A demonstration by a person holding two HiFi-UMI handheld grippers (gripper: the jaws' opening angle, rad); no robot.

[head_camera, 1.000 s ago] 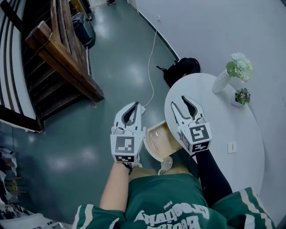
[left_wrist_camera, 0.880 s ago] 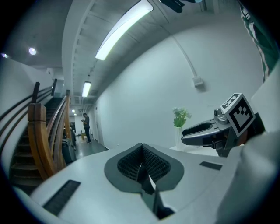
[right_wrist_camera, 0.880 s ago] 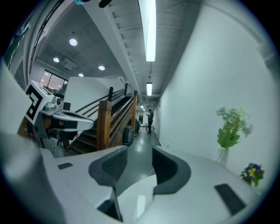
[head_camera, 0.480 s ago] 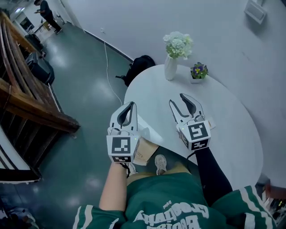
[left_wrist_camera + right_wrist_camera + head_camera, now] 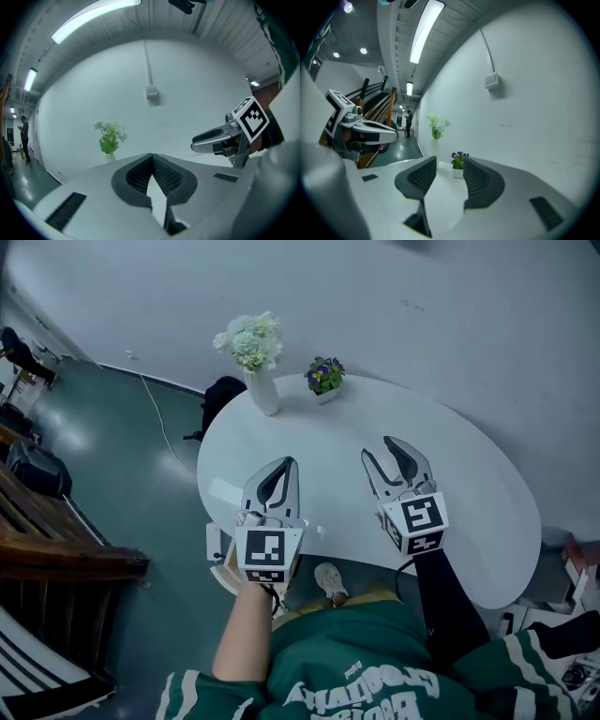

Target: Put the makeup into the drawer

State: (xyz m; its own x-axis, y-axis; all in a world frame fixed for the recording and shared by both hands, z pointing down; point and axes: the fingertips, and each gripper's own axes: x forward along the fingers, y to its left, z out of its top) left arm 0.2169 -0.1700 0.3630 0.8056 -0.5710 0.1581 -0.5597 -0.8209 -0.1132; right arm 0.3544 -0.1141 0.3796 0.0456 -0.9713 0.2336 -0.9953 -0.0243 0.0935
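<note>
Both grippers hover side by side over the near half of a round white table (image 5: 469, 512). My left gripper (image 5: 285, 463) has its jaws closed tip to tip with nothing between them; the left gripper view shows this left gripper (image 5: 152, 156) the same way. My right gripper (image 5: 388, 448) stands open and empty, and the right gripper view shows a clear gap between that right gripper's (image 5: 449, 162) pads. A sliver of the wooden drawer (image 5: 226, 574) pokes out under the table edge, below the left gripper. I can make out no makeup item.
A white vase of pale flowers (image 5: 260, 385) and a small pot of purple flowers (image 5: 324, 380) stand at the table's far edge by the wall. A black bag (image 5: 223, 394) lies on the floor behind the table. Wooden stairs (image 5: 66, 554) rise at left.
The view has swung from the floor and stairs onto the table. Both grippers have travelled with it, from over the open drawer to over the tabletop. Their jaws look unchanged.
</note>
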